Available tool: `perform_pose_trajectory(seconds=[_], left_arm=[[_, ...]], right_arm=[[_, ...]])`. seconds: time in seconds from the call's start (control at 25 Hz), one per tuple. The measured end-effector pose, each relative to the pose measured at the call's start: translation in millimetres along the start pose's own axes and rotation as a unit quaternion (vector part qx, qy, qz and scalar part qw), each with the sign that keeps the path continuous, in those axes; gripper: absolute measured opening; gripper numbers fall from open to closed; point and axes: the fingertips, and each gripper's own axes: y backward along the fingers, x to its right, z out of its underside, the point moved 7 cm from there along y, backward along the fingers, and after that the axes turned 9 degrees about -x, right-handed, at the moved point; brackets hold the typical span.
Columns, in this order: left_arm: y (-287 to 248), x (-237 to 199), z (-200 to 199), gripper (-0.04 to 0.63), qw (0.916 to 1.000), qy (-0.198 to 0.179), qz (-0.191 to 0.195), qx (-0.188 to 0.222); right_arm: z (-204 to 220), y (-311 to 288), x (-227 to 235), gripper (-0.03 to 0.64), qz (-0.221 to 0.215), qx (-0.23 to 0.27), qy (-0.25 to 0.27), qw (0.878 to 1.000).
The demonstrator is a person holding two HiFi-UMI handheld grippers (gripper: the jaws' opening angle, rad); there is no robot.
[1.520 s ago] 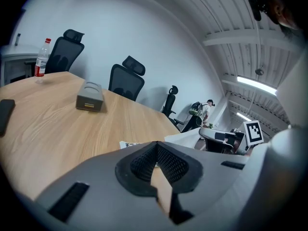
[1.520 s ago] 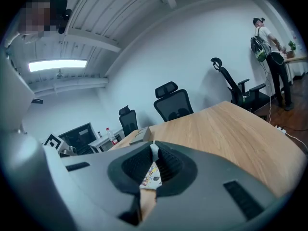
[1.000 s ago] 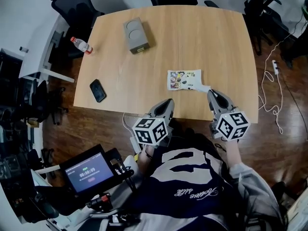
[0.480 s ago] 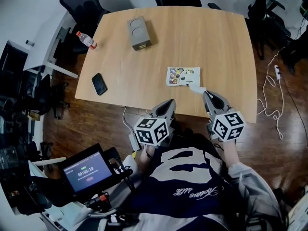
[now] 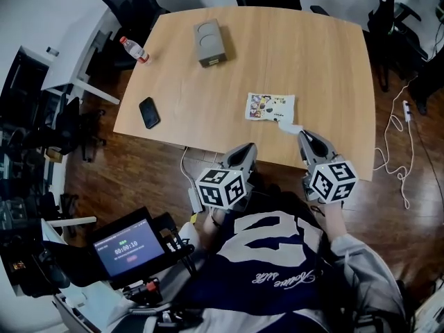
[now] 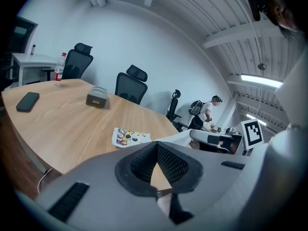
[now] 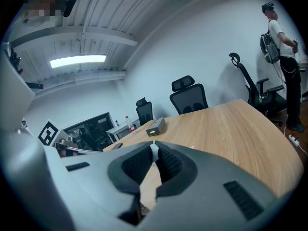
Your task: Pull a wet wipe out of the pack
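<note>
We find the wet wipe pack [image 5: 270, 107] lying flat on the wooden table [image 5: 298, 54]. In the head view it sits at about 4 o'clock from the table's middle, near the edge closest to us. From the pack's 4 o'clock corner a white wet wipe [image 5: 287, 125] runs out to the right gripper [image 5: 303, 135]. That gripper's jaws are pressed together on the wipe's free end (in the right gripper view a thin white sliver shows between the black pads). The wipe's other end meets the pack, and we cannot tell how much of it lies inside.

The left gripper [image 5: 244, 148] hangs over the table's near edge, at 7 o'clock from the pack and well apart from it. Its jaws are closed tip to tip, and we see nothing between them.

On the rest of the table, a black phone [image 5: 148, 112] lies flat at 8 o'clock and a grey box [image 5: 210, 43] sits at 11 o'clock. A clear bottle [image 5: 134, 48] with a red cap shows by the 10 o'clock corner, and we cannot tell whether it stands on this table. A small lit screen [image 5: 128, 245] sits low at 7 o'clock in the head view, off the table.
</note>
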Motion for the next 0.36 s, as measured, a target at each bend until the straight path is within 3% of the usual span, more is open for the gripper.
perform_pose_trajectory(seconds=[0.36], left_arm=[[1.0,-1.8,4.1,0.003,1.0,0.0,-0.004,-0.002]], right_arm=[[7.5,-2.9,0.9,0.006,-0.007,-0.005,-0.001,1.0]])
